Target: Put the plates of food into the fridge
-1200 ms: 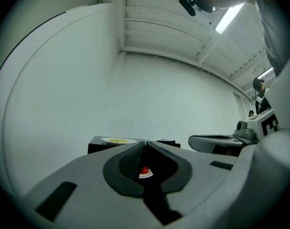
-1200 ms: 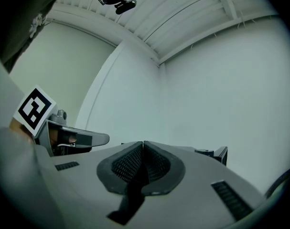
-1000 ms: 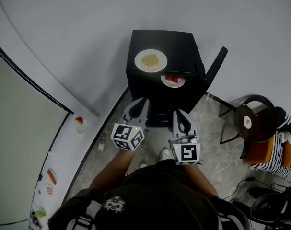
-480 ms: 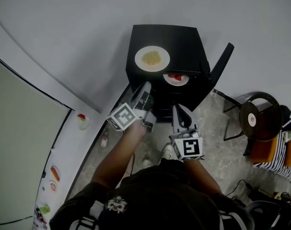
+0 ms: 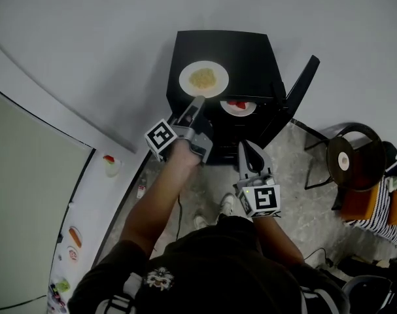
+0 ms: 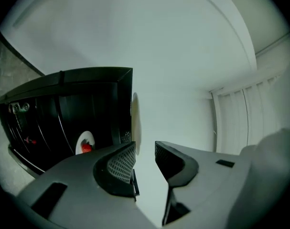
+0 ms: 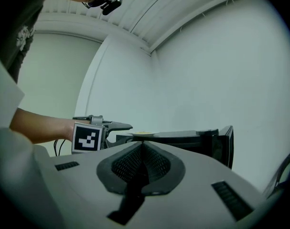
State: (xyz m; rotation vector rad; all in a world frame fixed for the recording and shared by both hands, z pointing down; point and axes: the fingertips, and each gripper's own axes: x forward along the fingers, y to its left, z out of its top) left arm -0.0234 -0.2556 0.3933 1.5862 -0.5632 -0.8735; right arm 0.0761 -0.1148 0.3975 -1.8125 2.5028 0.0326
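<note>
A white plate of yellow food sits on top of the black mini fridge. A smaller plate of red food rests on a shelf inside it. My left gripper is rolled on its side at the fridge's front edge. Its jaws have just been opening and stand open with nothing between them. In the left gripper view the yellow plate shows edge-on just beyond the fingertips. My right gripper hangs lower in front of the fridge, shut and empty.
The fridge door stands open to the right. A round dark stool and a striped cloth are at the right. A white counter on the left bears a small red-topped item. A small bottle stands on the floor.
My left gripper has moved forward to the fridge's top edge, rolled onto its side and opened its jaws. The right gripper has shifted only slightly and stays shut.
</note>
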